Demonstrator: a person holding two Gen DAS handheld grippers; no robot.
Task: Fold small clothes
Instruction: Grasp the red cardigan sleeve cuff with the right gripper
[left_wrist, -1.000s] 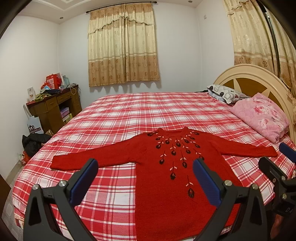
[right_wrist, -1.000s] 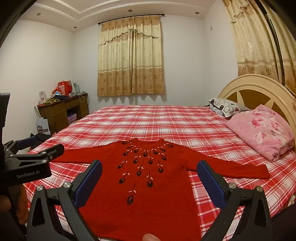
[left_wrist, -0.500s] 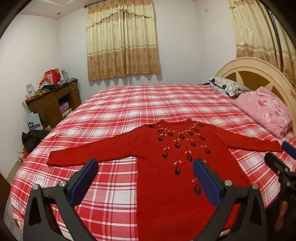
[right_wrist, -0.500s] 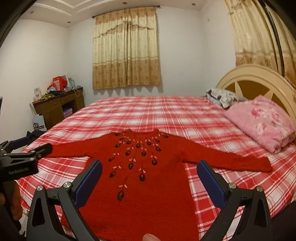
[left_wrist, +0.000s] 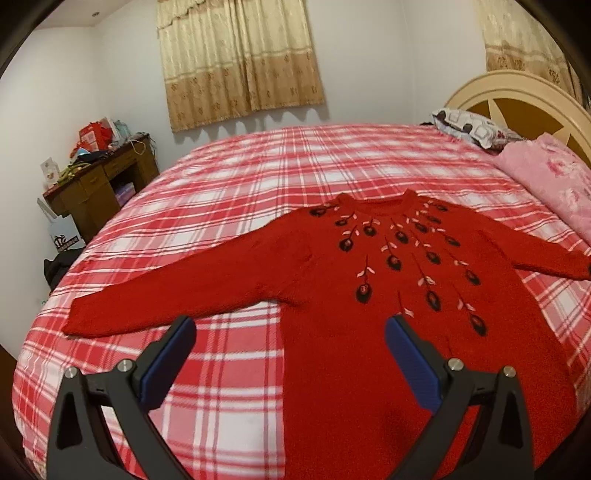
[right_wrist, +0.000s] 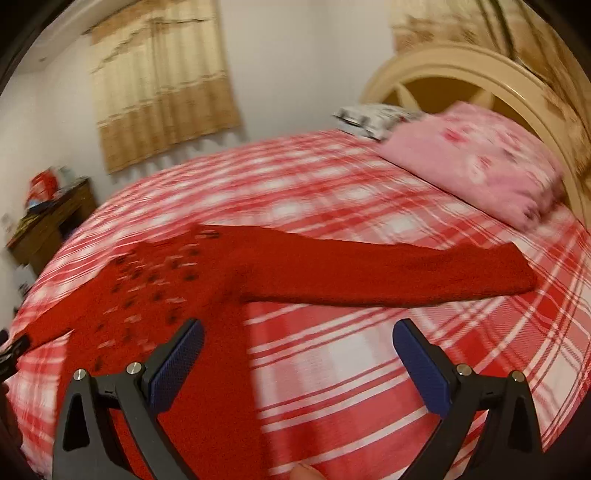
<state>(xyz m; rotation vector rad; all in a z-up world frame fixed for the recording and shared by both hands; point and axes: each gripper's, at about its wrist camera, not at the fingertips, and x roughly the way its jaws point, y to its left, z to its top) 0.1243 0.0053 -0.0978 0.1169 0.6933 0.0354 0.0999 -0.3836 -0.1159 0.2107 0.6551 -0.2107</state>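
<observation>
Both grippers (left_wrist: 290, 326) (right_wrist: 298, 330) level above sweater (left_wrist: 369, 295), jaws spread.

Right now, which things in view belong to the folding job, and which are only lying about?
For the job:
- red sweater, spread flat on the bed
- left claw, open
- right claw, open

Just lying about:
- pink pillow
- patterned pillow
- wooden desk with clutter
- curtains
</observation>
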